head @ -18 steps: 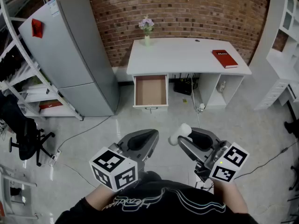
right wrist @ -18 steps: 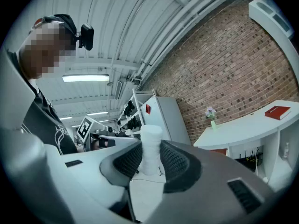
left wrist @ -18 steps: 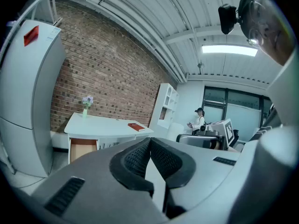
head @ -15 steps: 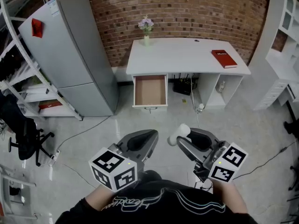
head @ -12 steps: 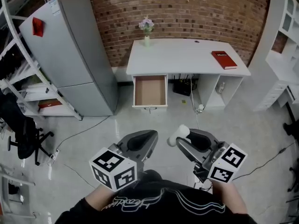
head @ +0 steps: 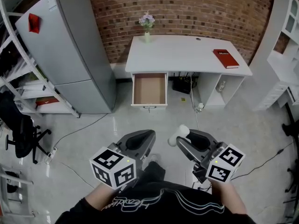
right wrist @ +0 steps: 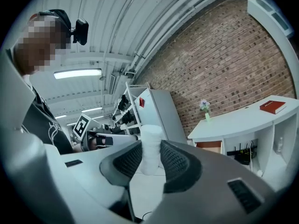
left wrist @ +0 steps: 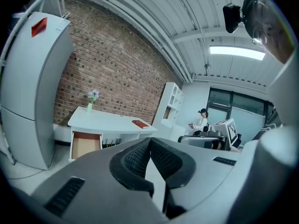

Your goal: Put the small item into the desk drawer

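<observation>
The right gripper (right wrist: 150, 158) view shows jaws clamping a small white cylinder (right wrist: 150, 146); the left gripper (left wrist: 149, 147) jaws meet empty. A white table (head: 187, 55) with an open wood-lined drawer (head: 149, 90) stands against a red brick wall (head: 187, 8).

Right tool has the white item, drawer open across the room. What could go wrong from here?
1. The item sticks far out of the right tool, gripped only at its lower part; it may tilt or slip on the way.
2. A cable trails down just right of the drawer; possible trip or snag on approach.
</observation>
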